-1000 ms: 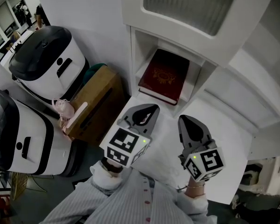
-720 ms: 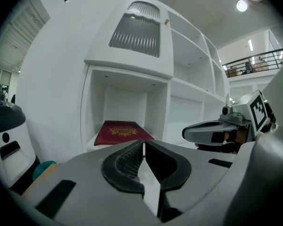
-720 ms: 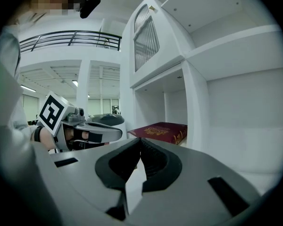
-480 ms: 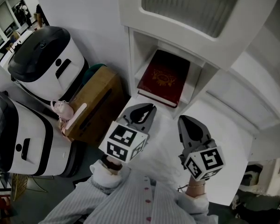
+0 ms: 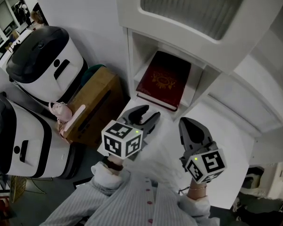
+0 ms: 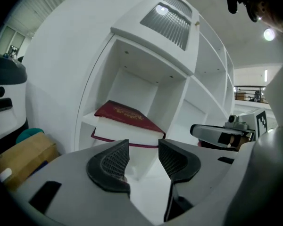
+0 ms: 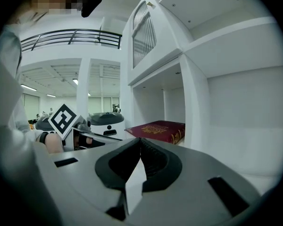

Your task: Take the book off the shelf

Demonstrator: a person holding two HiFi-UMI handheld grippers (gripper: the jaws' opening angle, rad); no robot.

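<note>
In the head view, a dark red book (image 5: 165,81) lies flat, cover up, in an open compartment of a white shelf unit (image 5: 133,55), below a panel with a ribbed pane. The left gripper (image 5: 145,118) hangs just in front of that compartment, short of the book's near edge and not touching it. Its jaws have just been opening and stand spread with nothing between them. The right gripper (image 5: 192,127) sits beside it to the right, in front of the upright that closes the compartment on that side, and is also clear of the book. Left of the shelf unit stand a brown cardboard box (image 5: 96,102) and two white machines with dark lids (image 5: 42,60).

In the left gripper view, the two ridged pads are parted around an empty gap, with white shelf surface showing through it. The book (image 6: 127,116) rests ahead and slightly above them, its pale page block facing the camera. The right gripper (image 6: 217,133) shows at the right edge.

In the right gripper view, the jaws are pressed together at their tips, pinching nothing. Beyond them the book (image 7: 158,128) lies in its compartment, well clear of the tips.
</note>
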